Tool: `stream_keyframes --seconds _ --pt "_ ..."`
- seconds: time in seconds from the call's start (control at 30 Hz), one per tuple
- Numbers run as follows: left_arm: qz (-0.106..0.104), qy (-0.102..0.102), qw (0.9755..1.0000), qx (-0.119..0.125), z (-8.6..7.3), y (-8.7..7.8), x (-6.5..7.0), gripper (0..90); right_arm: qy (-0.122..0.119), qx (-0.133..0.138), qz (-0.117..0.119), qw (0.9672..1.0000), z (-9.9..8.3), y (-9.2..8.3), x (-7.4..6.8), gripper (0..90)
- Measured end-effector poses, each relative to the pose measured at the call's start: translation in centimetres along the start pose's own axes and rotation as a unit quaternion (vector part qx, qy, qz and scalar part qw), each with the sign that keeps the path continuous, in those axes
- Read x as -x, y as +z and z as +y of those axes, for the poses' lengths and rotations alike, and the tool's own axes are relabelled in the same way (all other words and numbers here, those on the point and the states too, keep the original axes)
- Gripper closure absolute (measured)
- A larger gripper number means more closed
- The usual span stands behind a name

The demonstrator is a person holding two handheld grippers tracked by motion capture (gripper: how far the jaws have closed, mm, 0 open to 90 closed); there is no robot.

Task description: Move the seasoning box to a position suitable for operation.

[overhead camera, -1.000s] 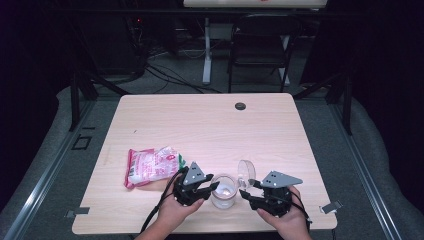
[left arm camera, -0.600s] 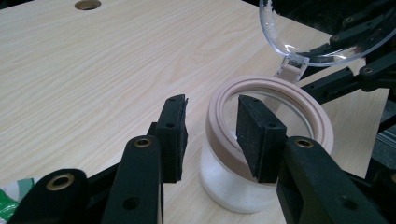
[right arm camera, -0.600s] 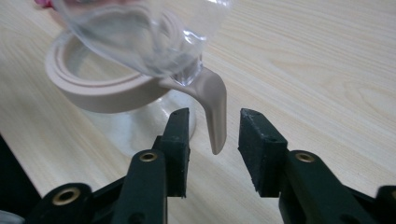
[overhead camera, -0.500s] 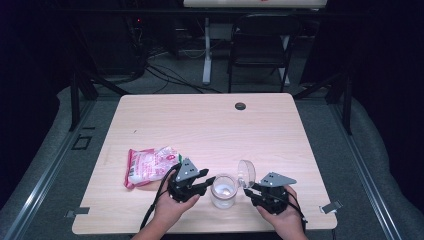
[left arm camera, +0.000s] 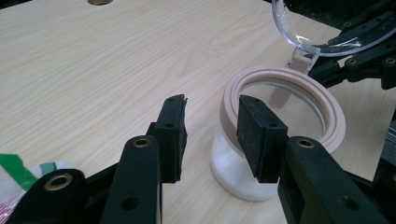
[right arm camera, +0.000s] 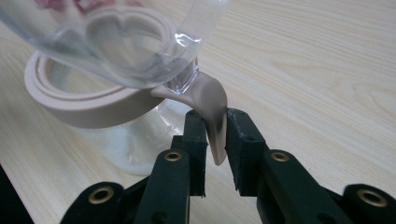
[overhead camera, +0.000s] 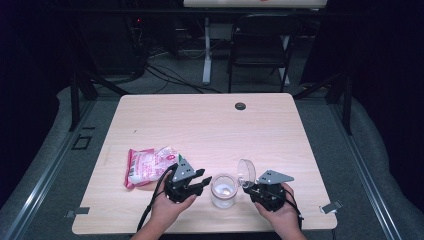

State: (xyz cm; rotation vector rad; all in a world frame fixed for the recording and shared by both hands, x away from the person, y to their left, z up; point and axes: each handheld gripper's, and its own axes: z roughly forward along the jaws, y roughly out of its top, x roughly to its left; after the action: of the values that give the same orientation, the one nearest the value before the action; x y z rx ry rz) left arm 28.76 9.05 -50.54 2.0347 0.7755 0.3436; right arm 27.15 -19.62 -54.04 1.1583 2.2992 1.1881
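A clear jar [overhead camera: 223,190] with a beige ring rim [left arm camera: 231,100] stands near the table's front edge. Its clear flip lid [overhead camera: 246,172] stands up on the right, hinged by a beige tab [right arm camera: 212,102]. My right gripper [right arm camera: 216,140] has just been closing, and its pads now press on that tab from both sides. In the high view it sits right of the jar [overhead camera: 248,189]. My left gripper [left arm camera: 210,135] is open at the jar's left side, with the rim's near edge just behind its jaws. It lies left of the jar [overhead camera: 204,180].
A pink and white snack bag [overhead camera: 147,165] lies left of the left hand. The light wood table [overhead camera: 200,125] has a round cable hole [overhead camera: 240,106] at its far edge. A dark chair [overhead camera: 260,35] stands beyond the table.
The right hand has sunk slightly beside the jar, whose lid still stands up. The left gripper has hardly moved.
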Motion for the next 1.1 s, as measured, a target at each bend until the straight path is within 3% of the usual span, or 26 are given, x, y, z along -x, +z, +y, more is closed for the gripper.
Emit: stream_keyframes --seconds 0.53,1.1 --pt "0.034 -0.02 0.9992 0.003 -1.2 -1.8 -1.2 61.1 0.026 0.007 0.013 0.9996 1.1 0.7 2.1 84.7" --pt "0.071 -0.041 0.9967 0.008 -2.3 -3.7 -2.4 60.0 0.032 0.014 0.0 0.9994 2.0 2.4 3.4 83.7"
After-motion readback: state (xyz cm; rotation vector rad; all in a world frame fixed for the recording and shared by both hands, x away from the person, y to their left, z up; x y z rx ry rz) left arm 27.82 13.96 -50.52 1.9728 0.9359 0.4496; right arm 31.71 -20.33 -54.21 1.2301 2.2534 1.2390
